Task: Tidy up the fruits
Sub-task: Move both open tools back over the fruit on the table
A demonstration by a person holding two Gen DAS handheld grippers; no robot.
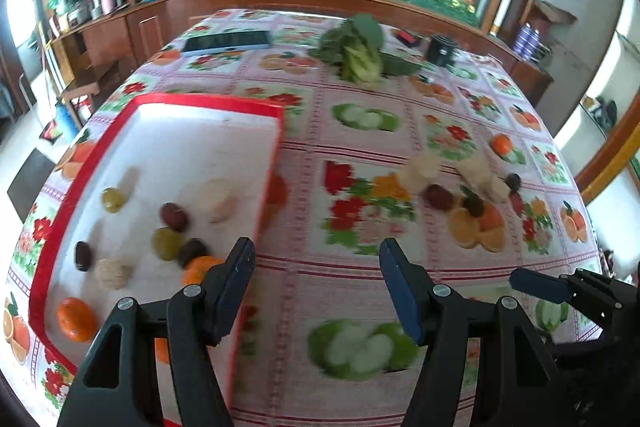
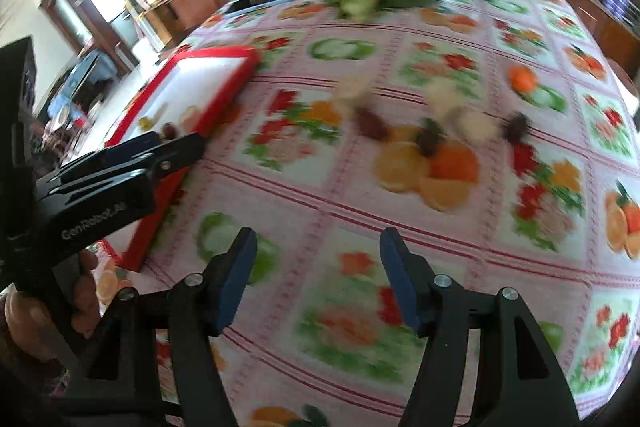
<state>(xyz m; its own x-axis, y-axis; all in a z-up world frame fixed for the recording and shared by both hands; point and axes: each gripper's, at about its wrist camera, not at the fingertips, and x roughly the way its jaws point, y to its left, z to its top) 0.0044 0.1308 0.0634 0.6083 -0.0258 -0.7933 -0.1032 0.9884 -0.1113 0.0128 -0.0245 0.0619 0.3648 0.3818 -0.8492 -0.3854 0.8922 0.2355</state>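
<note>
A white tray with a red rim (image 1: 276, 147) lies at the left of the table and holds several fruits: a small orange (image 1: 76, 319), green ones (image 1: 166, 243), dark red ones (image 1: 174, 217) and beige ones (image 1: 218, 201). Loose on the tablecloth to the right lie beige pieces (image 1: 426, 165), dark red fruits (image 1: 438, 197) and a small orange (image 1: 502, 143). My left gripper (image 1: 316, 259) hangs open and empty by the tray's right rim. My right gripper (image 2: 318, 247) is open and empty, short of the loose fruits (image 2: 428, 139). The right wrist view is blurred.
Leafy greens (image 1: 360, 51), a phone (image 1: 228, 41) and a black cup (image 1: 440, 49) sit at the far end. A wooden cabinet (image 1: 112, 35) stands beyond the table. A hand (image 2: 84, 287) holds the left gripper (image 2: 172, 147). The fruit-print tablecloth (image 1: 320, 287) spans the middle.
</note>
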